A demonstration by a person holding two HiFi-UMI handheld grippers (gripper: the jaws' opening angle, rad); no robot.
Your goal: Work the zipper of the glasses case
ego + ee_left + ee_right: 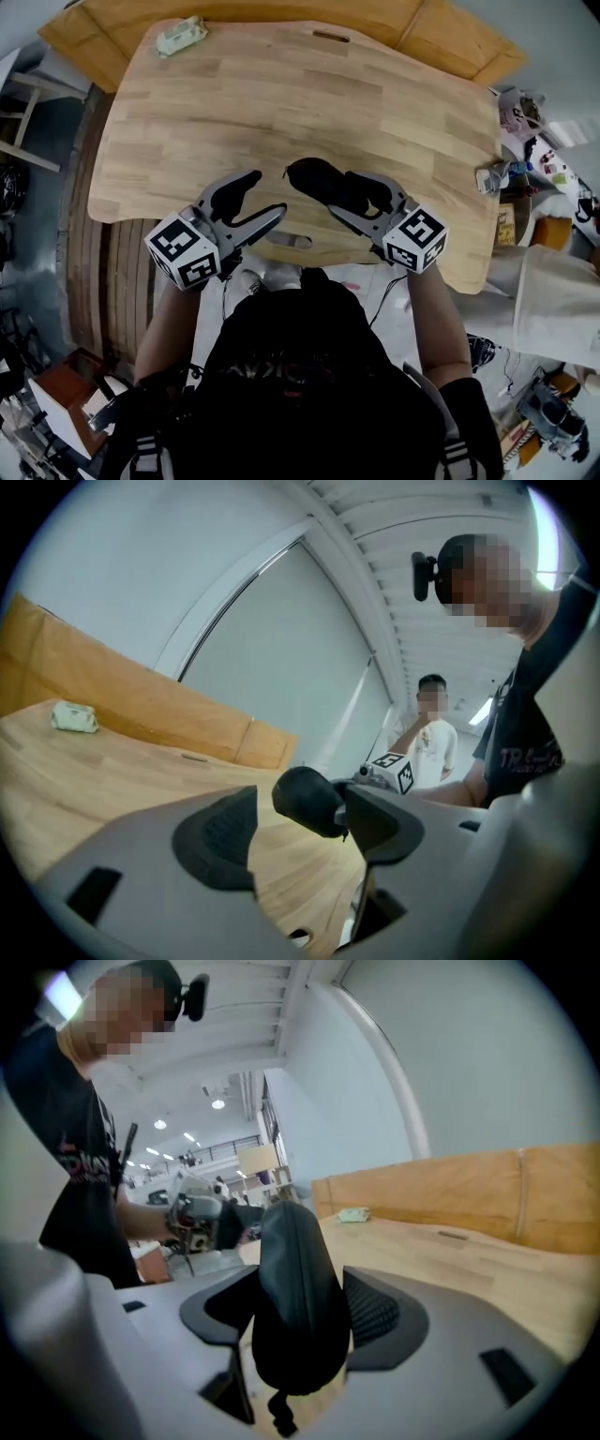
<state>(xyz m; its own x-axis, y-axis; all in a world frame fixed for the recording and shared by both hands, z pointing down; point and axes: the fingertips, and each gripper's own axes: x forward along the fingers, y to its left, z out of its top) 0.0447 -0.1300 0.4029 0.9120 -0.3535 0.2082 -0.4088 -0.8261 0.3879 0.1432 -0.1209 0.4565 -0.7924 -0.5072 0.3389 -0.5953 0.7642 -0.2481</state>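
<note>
The black glasses case (pixel 317 178) sits between the jaws of my right gripper (pixel 342 194), just above the wooden table (pixel 281 103) near its front edge. In the right gripper view the case (pixel 295 1288) stands on end with both pads pressed against its sides, so the right gripper (pixel 300 1311) is shut on it. A small black zipper pull (pixel 279 1419) hangs from the case's lower end. My left gripper (pixel 265 194) is open a little left of the case, with nothing between its fingers. In the left gripper view the case's rounded end (pixel 309 802) shows just past the open left gripper (pixel 298 847).
A small pale packet (pixel 181 36) lies at the table's far left corner. A slot (pixel 330 37) is cut near the far edge, and another (pixel 291 240) near the front edge. Cluttered items (pixel 525 141) stand off the right side. A person in white (pixel 436 747) stands beyond.
</note>
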